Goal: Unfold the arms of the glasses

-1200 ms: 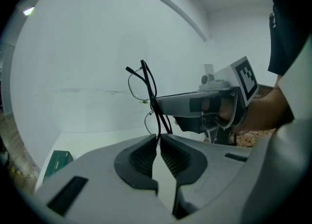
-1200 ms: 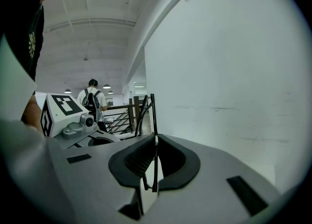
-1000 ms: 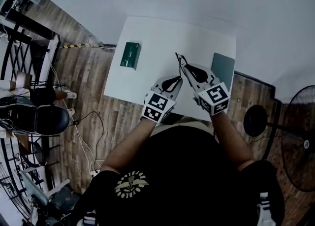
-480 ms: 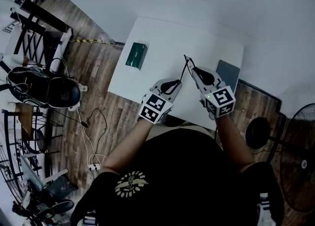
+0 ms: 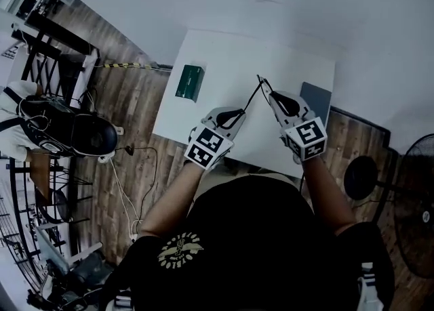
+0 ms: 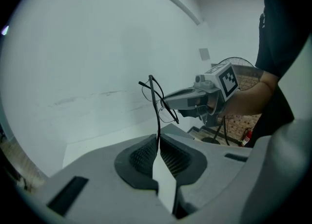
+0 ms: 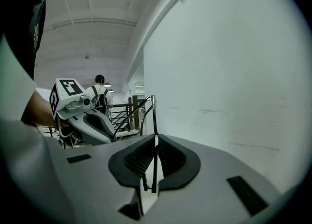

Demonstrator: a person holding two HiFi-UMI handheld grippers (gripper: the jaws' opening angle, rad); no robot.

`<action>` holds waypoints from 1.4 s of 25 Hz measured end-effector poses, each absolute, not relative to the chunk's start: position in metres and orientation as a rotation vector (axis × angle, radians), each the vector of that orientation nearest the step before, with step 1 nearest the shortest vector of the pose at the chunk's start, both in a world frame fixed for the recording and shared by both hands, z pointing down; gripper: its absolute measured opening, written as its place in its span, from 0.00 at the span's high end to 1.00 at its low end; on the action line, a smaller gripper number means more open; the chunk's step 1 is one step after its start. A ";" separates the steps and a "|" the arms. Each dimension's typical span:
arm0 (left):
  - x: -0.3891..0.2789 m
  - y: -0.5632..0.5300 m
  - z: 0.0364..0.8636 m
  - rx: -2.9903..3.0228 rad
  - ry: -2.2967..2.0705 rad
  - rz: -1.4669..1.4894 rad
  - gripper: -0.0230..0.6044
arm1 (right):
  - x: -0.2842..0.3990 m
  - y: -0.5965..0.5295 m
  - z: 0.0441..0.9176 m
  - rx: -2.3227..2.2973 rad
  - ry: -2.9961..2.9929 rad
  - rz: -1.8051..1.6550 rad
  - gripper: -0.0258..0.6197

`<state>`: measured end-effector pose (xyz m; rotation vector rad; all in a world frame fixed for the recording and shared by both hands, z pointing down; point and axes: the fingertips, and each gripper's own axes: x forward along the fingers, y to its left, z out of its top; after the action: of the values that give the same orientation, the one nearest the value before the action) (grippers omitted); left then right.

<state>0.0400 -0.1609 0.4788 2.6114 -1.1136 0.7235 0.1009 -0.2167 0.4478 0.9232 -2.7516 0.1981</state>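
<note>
Thin black wire glasses (image 5: 258, 90) hang in the air over the white table (image 5: 217, 59), held between both grippers. My left gripper (image 5: 240, 112) is shut on the end of one thin arm (image 6: 157, 115), which rises straight out of its pads. My right gripper (image 5: 269, 95) is shut on the glasses (image 7: 152, 120) at the other side, the wire pinched edge-on between its pads. Its jaws have just eased open slightly with the wire still between them. The frame and lenses (image 6: 165, 106) show between the two grippers in the left gripper view.
A green box (image 5: 189, 83) lies at the table's left side and a grey flat pad (image 5: 314, 101) at its right edge. A black chair (image 5: 74, 133) stands on the wood floor at left and a fan (image 5: 413, 201) at right. A wall lies behind the table.
My right gripper has shifted a little to the right, away from the left one, and the glasses arm between them now spans a wider gap. Both grips are unchanged.
</note>
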 end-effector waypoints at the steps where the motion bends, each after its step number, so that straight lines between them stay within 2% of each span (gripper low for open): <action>1: 0.036 -0.162 0.476 2.625 -1.102 0.733 0.92 | 0.099 -0.217 0.446 0.943 -2.740 0.183 0.93; 22: -0.093 -0.192 0.472 2.824 -0.798 0.829 0.92 | 0.027 -0.217 0.461 1.242 -2.355 -0.087 0.93; 35: -0.093 -0.189 0.489 2.879 -0.590 0.805 0.92 | 0.031 -0.204 0.475 1.367 -2.240 -0.022 0.93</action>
<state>-0.0931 -0.1893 0.4891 2.8787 -0.5904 0.8047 0.0306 -0.2039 0.4754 1.3671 -2.2403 -0.0220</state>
